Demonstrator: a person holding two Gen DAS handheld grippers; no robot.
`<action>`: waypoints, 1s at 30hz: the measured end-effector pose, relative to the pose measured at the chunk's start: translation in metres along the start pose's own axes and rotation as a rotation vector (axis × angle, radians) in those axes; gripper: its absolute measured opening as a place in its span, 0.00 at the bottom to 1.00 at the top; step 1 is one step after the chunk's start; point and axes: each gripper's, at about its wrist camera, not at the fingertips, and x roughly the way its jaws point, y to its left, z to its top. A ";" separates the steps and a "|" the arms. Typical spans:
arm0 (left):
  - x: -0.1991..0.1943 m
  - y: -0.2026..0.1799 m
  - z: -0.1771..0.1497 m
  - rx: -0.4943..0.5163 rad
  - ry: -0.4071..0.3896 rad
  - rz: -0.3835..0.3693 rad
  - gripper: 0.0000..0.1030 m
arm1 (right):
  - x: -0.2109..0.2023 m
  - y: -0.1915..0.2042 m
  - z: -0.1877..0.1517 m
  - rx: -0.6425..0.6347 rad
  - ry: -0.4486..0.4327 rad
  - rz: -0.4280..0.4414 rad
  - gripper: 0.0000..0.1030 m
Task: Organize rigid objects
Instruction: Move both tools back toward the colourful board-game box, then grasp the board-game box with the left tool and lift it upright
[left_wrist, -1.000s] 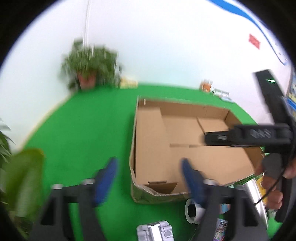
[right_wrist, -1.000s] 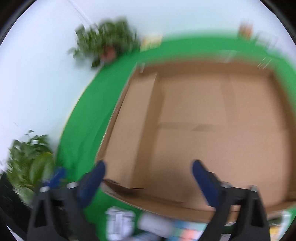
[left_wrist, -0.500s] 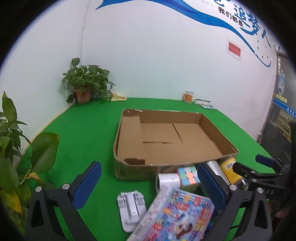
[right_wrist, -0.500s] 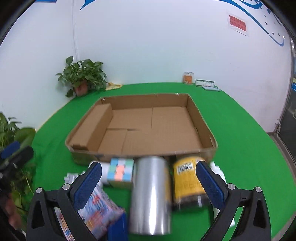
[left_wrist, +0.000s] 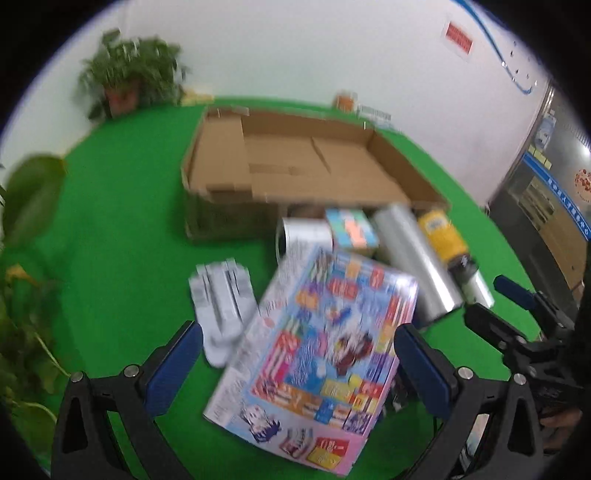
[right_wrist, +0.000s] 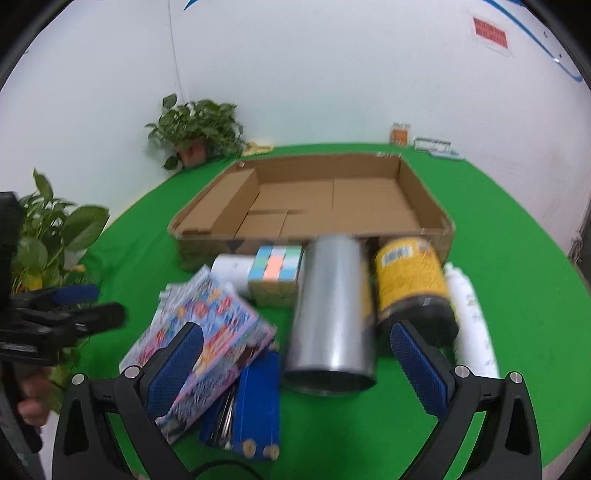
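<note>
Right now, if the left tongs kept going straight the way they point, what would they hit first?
Most likely the colourful printed box, which lies tilted between the open left tongs; depth is blurry, so contact distance is unclear.

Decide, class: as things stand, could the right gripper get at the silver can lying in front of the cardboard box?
Probably yes. The right gripper is open and the silver can lies straight ahead between its fingers, its top bare. The yellow jar and colourful box crowd its sides, so clearance looks tight.
</note>
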 end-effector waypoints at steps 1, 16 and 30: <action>0.009 0.002 -0.005 0.006 0.023 -0.006 1.00 | 0.003 0.002 -0.008 -0.003 0.025 0.017 0.99; 0.057 0.040 -0.031 -0.139 0.236 -0.183 0.98 | 0.049 0.073 -0.059 -0.082 0.235 0.212 0.94; 0.059 0.045 -0.053 -0.293 0.265 -0.394 0.98 | 0.058 0.080 -0.049 -0.133 0.252 0.165 0.94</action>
